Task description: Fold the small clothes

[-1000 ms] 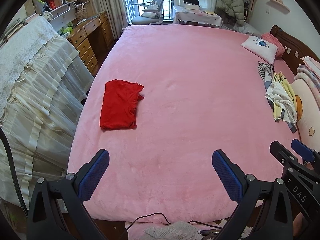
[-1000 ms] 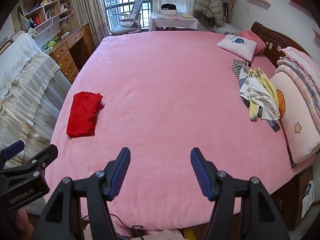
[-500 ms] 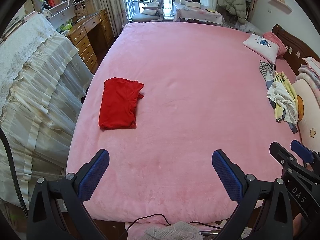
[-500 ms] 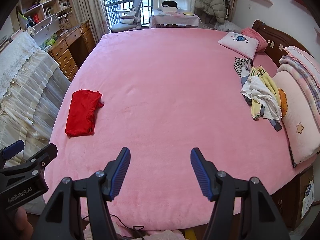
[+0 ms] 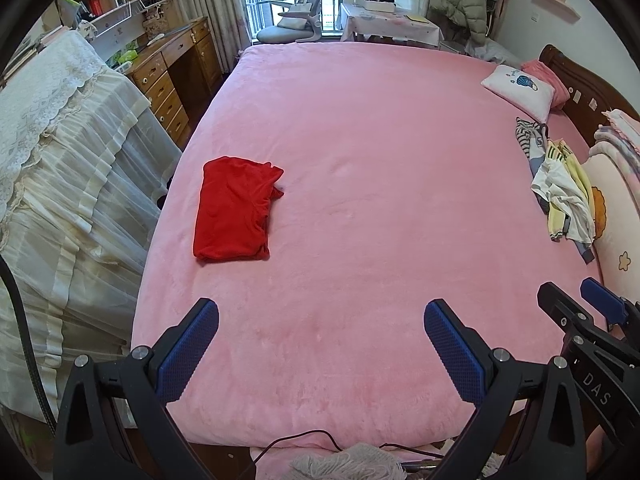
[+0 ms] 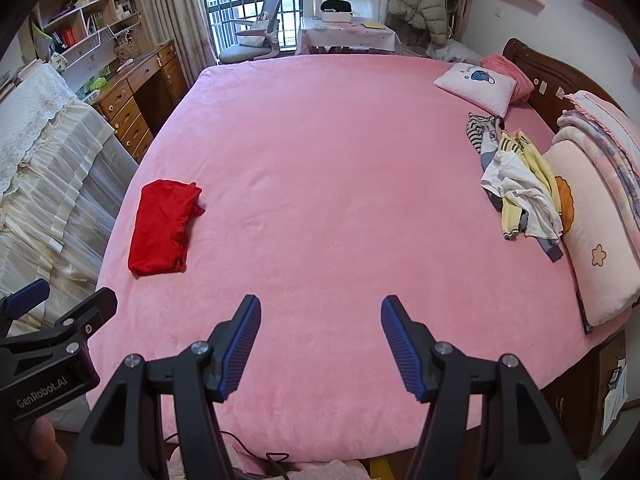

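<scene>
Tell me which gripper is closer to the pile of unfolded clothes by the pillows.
Right. The right gripper hangs open over the bed's near edge, with the clothes pile ahead to its right. The left gripper, also open, sits farther left, nearer the folded red garment.

The bed cover was pink plush cloth, matt and soft-napped, with faint brushed marks. On its left, the red garment was a thin matt knit, creased at the folds. The clothes heap on the right looked like light cotton, rumpled. The fingers of each gripper were matt black plastic with blue, finely ribbed rubbery pads and bright metal screws. Far left, the desk was glossy varnished wood with metal knobs. The near-left drape was sheer white cloth edged with lace. The headboard was dark polished wood.
</scene>
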Action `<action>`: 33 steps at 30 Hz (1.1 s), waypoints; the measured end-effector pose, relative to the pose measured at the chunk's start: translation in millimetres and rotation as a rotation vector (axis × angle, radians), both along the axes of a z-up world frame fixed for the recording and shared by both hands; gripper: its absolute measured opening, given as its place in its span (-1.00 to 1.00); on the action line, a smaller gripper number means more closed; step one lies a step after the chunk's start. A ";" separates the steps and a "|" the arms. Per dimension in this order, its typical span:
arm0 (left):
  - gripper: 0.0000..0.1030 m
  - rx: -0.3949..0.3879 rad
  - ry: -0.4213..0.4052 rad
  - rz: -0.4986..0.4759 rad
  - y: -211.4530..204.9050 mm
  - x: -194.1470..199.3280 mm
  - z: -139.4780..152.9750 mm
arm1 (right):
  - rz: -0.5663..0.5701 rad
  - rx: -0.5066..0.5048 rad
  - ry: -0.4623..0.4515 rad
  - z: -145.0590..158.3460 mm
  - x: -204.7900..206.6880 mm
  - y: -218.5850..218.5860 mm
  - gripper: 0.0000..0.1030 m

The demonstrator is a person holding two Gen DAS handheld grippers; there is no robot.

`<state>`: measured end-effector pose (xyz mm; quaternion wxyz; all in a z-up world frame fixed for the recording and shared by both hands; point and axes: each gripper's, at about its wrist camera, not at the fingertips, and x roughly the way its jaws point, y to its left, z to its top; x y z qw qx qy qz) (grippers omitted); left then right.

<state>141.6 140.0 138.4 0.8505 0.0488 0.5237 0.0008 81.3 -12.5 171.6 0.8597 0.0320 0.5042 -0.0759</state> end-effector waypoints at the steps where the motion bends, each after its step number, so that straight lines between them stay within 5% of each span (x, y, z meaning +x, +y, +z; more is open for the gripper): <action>1: 0.98 0.000 0.001 -0.002 -0.8 0.3 -0.3 | 0.002 -0.001 0.001 0.6 0.4 -0.7 0.22; 33: 0.98 -0.003 0.010 0.004 5.7 2.4 -2.6 | 0.001 -0.001 0.004 0.1 1.7 -0.7 0.22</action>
